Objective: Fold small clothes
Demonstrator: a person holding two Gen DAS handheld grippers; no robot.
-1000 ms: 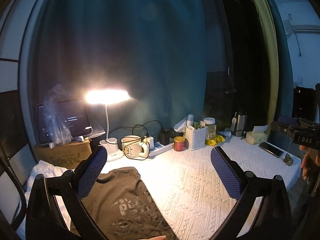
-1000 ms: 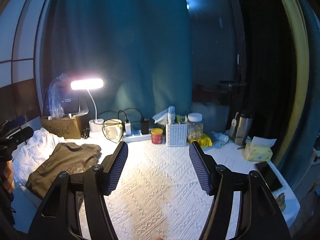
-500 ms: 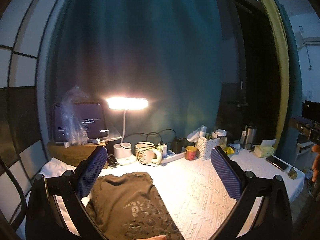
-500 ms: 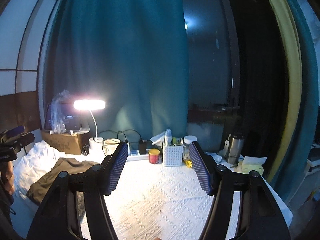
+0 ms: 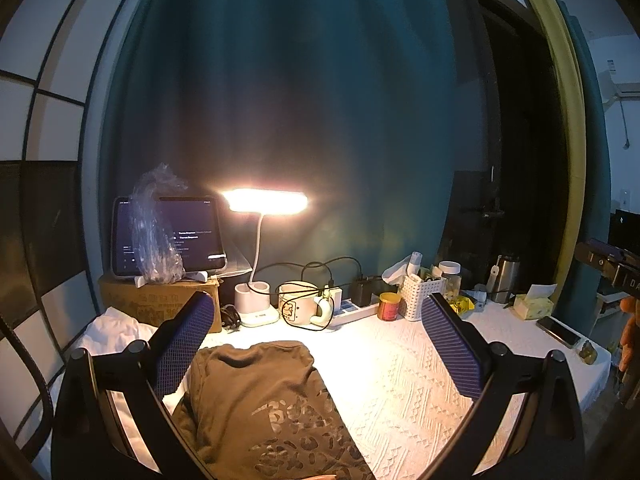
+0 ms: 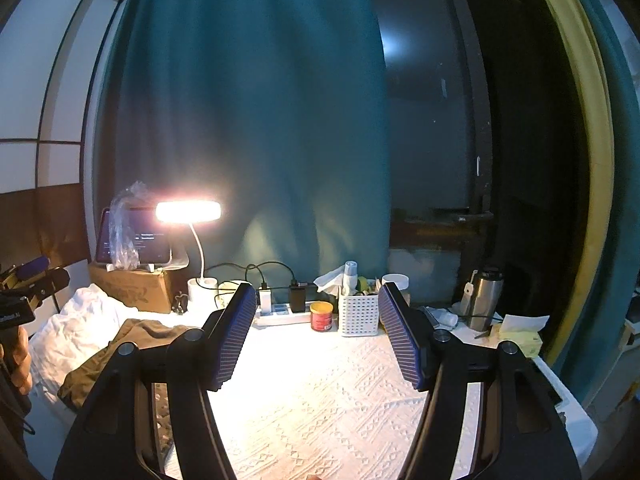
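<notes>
Evidently, both the left gripper [image 5: 320,344] and right gripper [image 6: 318,338] were held wide and empty; the brown shirt [image 5: 256,404], bunched at the table's [image 5: 420,392] left edge, should be gripped by its hem corners.

Place: a dim room in a home, serving as a makeshift work corner.
Backdrop: a teal curtain [image 5: 288,120] is hanging behind the counter [image 5: 400,368], which is wearing a white textured cloth.
Light: a desk lamp [image 5: 264,202] is glowing warmly.
Clutter: a mug [image 5: 298,306], power strip [image 6: 280,314], tissue box [image 6: 518,334], steel flask [image 6: 482,300] and a tablet [image 5: 168,236] propped on a cardboard box [image 5: 160,300] are crowding the back edge.
</notes>
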